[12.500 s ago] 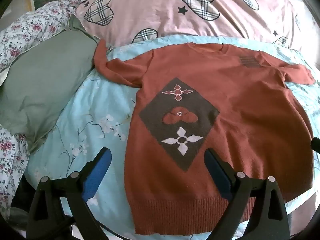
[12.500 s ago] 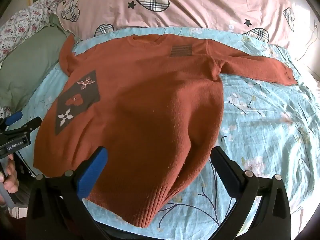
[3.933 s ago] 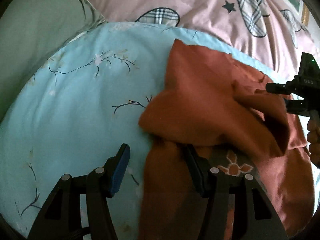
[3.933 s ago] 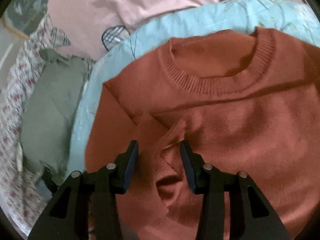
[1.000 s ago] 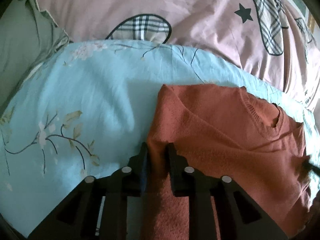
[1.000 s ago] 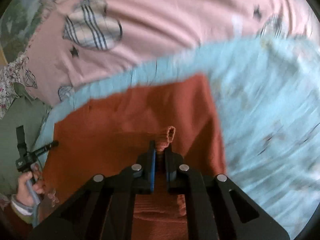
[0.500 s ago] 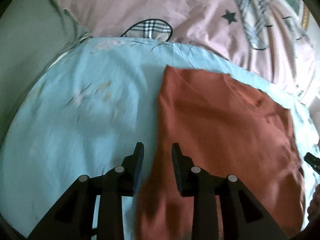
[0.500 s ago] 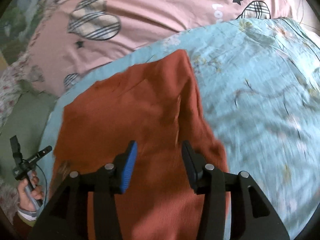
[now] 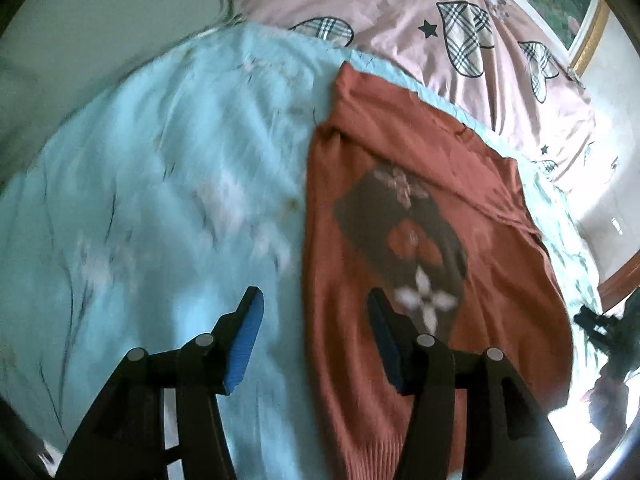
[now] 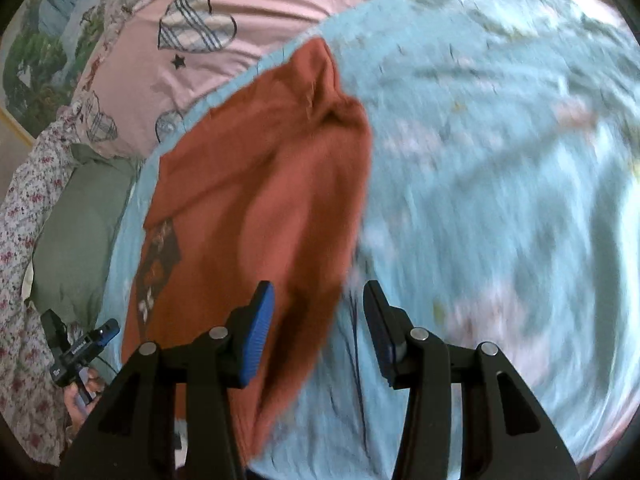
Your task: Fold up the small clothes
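A rust-orange sweater (image 9: 400, 184) lies flat on the light blue floral bedspread (image 9: 160, 200), its sleeves folded in so it forms a long narrow strip. A dark diamond patch with flowers (image 9: 404, 236) faces up. My left gripper (image 9: 316, 320) hovers over the sweater's left edge near the hem. Its jaws are opening and the blue pads (image 9: 246, 336) press on nothing. My right gripper (image 10: 318, 320) stands open over the sweater (image 10: 260, 184) at its right edge, holding nothing. The left gripper (image 10: 80, 346), held in a hand, also shows at the right wrist view's lower left.
A pink quilt with plaid hearts (image 9: 420, 4) lies beyond the sweater's collar. A green pillow (image 10: 76, 236) and floral fabric (image 10: 24, 184) sit on the left side. Bare blue bedspread (image 10: 500, 160) spreads to the right. A wooden edge (image 9: 624, 272) shows at far right.
Both grippers let go of the sweater near its shoulders, opened, and drew back toward the hem. The sweater now lies flat with more of its length in view.
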`<state>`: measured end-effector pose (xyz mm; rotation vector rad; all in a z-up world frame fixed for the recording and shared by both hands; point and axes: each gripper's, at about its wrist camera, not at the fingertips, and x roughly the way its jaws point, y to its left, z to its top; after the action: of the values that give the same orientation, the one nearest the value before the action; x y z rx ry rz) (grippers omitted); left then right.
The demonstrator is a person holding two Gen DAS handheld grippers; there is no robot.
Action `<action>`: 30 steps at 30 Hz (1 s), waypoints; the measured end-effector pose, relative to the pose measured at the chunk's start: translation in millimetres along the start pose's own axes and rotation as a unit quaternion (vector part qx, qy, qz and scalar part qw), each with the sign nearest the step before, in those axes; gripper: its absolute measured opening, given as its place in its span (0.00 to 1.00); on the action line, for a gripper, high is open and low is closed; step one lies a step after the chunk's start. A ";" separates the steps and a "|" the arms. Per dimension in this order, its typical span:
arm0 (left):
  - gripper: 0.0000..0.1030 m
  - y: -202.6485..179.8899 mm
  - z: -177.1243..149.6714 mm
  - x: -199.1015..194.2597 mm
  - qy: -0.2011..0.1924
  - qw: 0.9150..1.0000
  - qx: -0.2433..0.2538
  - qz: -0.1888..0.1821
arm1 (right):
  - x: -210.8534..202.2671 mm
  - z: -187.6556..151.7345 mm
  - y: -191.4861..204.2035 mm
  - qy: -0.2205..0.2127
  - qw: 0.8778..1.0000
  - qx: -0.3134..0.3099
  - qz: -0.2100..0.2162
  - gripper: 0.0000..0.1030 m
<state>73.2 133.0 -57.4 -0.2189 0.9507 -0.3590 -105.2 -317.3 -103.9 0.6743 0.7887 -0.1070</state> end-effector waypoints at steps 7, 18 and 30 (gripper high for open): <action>0.53 -8.3 -49.3 -3.0 0.034 0.999 -0.001 -0.011 | 13.8 -19.4 8.9 0.017 1.000 -0.004 0.022 0.05; 0.57 -21.4 -59.6 -5.7 0.045 0.998 0.036 0.006 | -47.4 -16.5 -37.3 -0.023 0.999 0.017 0.030 0.05; 0.39 -21.5 -65.3 -5.4 0.070 0.995 0.052 -0.041 | -18.3 -43.7 -36.5 0.008 0.992 0.034 0.119 0.35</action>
<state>12.1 113.6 -83.0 -0.1396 1.0603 -0.5033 -157.4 -322.8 -132.6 0.8289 0.7166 0.0885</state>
